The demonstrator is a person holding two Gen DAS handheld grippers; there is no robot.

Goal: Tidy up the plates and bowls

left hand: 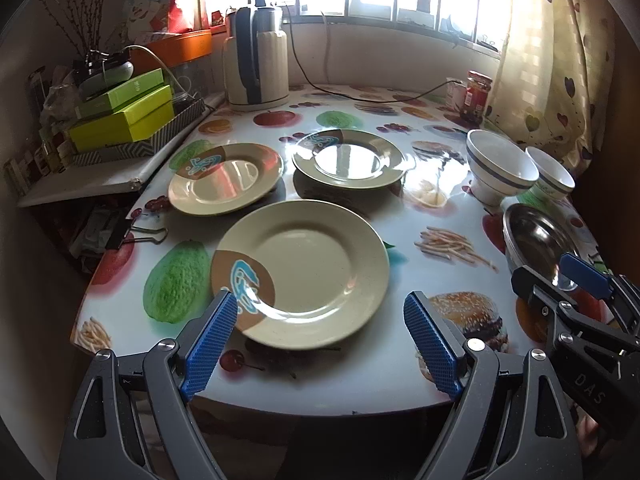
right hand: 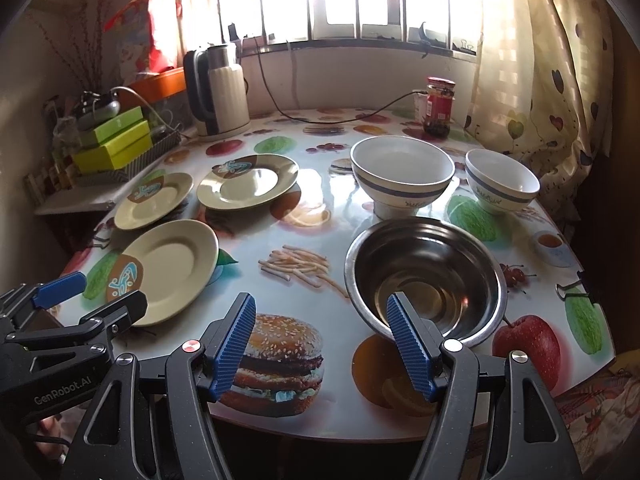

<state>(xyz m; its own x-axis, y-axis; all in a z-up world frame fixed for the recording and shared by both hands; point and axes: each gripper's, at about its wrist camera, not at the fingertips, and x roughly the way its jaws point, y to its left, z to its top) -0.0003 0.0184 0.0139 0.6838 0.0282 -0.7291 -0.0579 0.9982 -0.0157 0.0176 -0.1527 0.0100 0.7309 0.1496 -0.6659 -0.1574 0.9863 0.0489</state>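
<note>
While nothing is lifted yet, I hold both tools over the near edge of the table (right hand: 304,184), each with its jaws spread wide and gripping nothing. Furthest left lies a beige plate (left hand: 224,179) near the table's left edge, with a second plate (left hand: 349,159) beside it toward the window and a third, nearest plate (left hand: 308,272) just ahead of my left gripper (left hand: 320,336). To the right, my right gripper (right hand: 322,340) faces the steel bowl (right hand: 425,276), its right pad level with the near rim; behind stand a large white bowl (right hand: 402,174) and a smaller white bowl (right hand: 502,180). I judge the risks plain: the glossy tablecloth could let a plate skid away from a shallow pinch, and the footed bowls could tip if nudged at the rim while stacking.
</note>
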